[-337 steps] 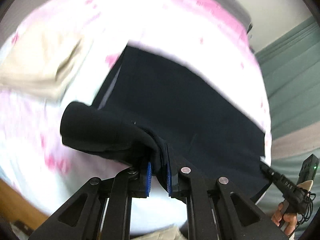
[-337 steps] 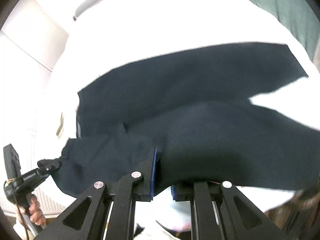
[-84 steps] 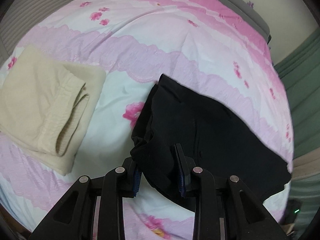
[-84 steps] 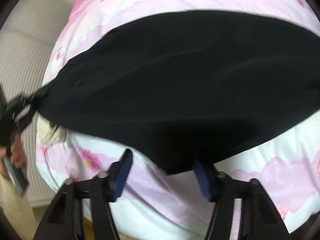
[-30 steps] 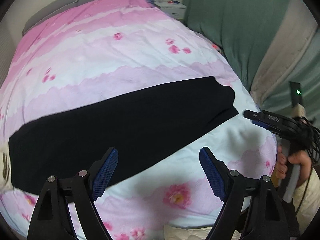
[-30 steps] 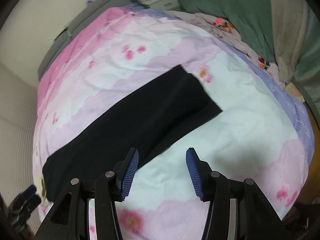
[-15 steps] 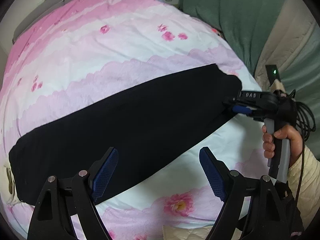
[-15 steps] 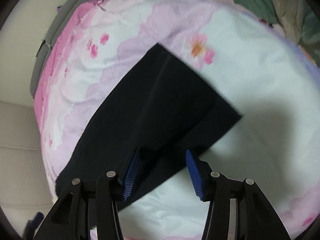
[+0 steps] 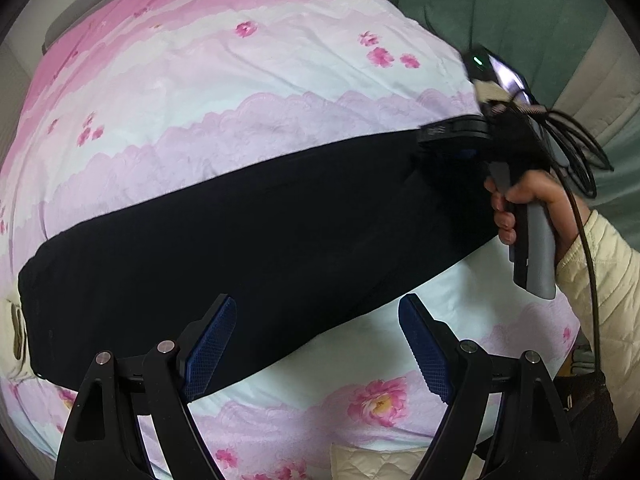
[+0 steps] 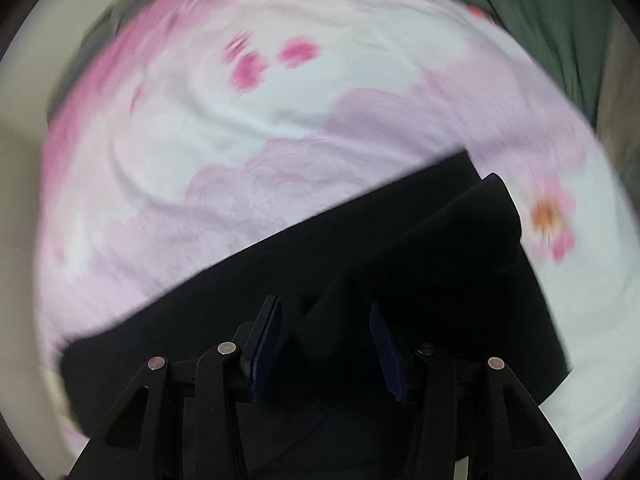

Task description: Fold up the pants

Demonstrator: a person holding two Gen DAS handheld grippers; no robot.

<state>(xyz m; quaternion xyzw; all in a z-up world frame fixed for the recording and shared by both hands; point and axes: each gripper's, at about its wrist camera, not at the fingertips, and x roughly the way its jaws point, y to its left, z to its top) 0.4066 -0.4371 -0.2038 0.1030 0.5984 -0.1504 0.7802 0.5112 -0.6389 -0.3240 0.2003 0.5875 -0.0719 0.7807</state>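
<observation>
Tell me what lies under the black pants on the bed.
The black pants lie stretched across a pink floral bedsheet, which shows all around them. Whatever sits directly beneath the cloth is covered. A beige item peeks out at one end.

You've got black pants [image 9: 248,232] on a pink-and-white floral bedspread [image 9: 240,92], green curtain [image 9: 500,12], cream quilted sleeve [image 9: 600,280], blue gripper pads [image 9: 210,348].

Pink floral bedspread [image 9: 248,80]; green curtain [image 9: 500,12]; beige folded garment [image 9: 12,320] at left edge.
</observation>
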